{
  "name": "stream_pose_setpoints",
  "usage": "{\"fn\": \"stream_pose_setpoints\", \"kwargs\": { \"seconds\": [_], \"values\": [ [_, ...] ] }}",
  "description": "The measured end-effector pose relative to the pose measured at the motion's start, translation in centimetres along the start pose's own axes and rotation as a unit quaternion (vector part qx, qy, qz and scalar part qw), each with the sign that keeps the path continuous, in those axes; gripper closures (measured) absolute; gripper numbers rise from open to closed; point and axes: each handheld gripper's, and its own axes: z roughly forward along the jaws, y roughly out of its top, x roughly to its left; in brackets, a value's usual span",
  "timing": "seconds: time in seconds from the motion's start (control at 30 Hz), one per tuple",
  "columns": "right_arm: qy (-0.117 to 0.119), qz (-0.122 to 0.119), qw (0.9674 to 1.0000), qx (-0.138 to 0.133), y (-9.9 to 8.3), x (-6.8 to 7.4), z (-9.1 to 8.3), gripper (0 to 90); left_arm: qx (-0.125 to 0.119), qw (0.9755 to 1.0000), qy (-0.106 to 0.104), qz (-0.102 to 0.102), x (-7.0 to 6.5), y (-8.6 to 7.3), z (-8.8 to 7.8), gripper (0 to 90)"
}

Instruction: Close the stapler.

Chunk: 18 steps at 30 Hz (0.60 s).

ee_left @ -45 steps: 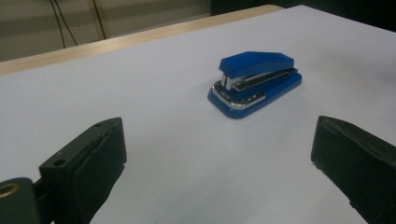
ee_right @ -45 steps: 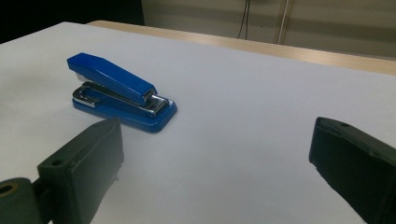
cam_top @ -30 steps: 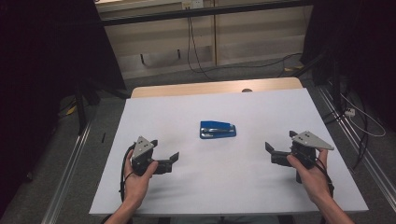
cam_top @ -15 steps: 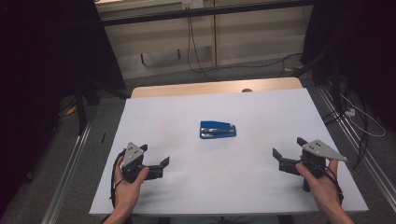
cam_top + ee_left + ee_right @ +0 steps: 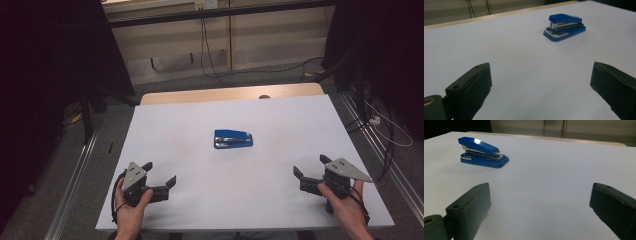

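High view, left to right: the left gripper (image 5: 161, 176) sits at about 7 o'clock on the white table (image 5: 280, 115), held in the person's left hand (image 5: 129, 207) close to the near edge, its fingers (image 5: 171, 181) spread wide and released, grasping nothing. In the left gripper view the same fingers (image 5: 471, 87) frame bare table, with the blue stapler (image 5: 564, 26) ahead toward 1 o'clock, well apart.

The blue stapler (image 5: 233, 139) lies flat near the table's centre, long side across the table. Nothing stands beside it, so I judge it is placed there to be reachable from either side.

The right gripper (image 5: 311, 172) rests at about 5 o'clock, in the right hand (image 5: 350, 210), near the near-right corner; its fingers (image 5: 298, 173) are likewise parted and empty. The right gripper view shows its fingers (image 5: 470, 206) open, with the stapler (image 5: 482, 152) toward 11 o'clock.

Both grippers point inward at the stapler, which reads as a ready stance before a reach. Open room lies on every side of the stapler; the tight margins are at the near edge under both hands and the right edge beside the right gripper.
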Motion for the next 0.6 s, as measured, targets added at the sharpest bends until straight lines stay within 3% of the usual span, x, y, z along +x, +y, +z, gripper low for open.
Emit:
{"fn": "stream_pose_setpoints", "kwargs": {
  "seconds": [0.07, 0.17, 0.4, 0.6],
  "values": [
    [0.0, 0.005, 1.0, -0.006, -0.09, -0.02, -0.12, 3.2, 0.002, 1.0, 0.001, 0.004, 0.03, -0.3, 0.04, 3.8],
    [0.0, -0.001, 1.0, -0.005, -0.31, 0.13, -0.09, 2.8, 0.013, 0.9999, 0.003, -0.008, 0.15, -0.89, 0.26, 3.8],
    [0.01, -0.005, 0.9998, -0.017, -0.21, 0.37, -0.16, 2.3, 0.006, 0.9998, 0.02, -0.006, 0.23, -1.04, -0.21, 3.8],
    [0.011, -0.002, 0.9998, -0.018, -0.12, 0.28, 0.32, 2.0, 0.0, 0.9999, 0.006, -0.01, -0.01, -0.94, -0.31, 3.8]
  ]
}}
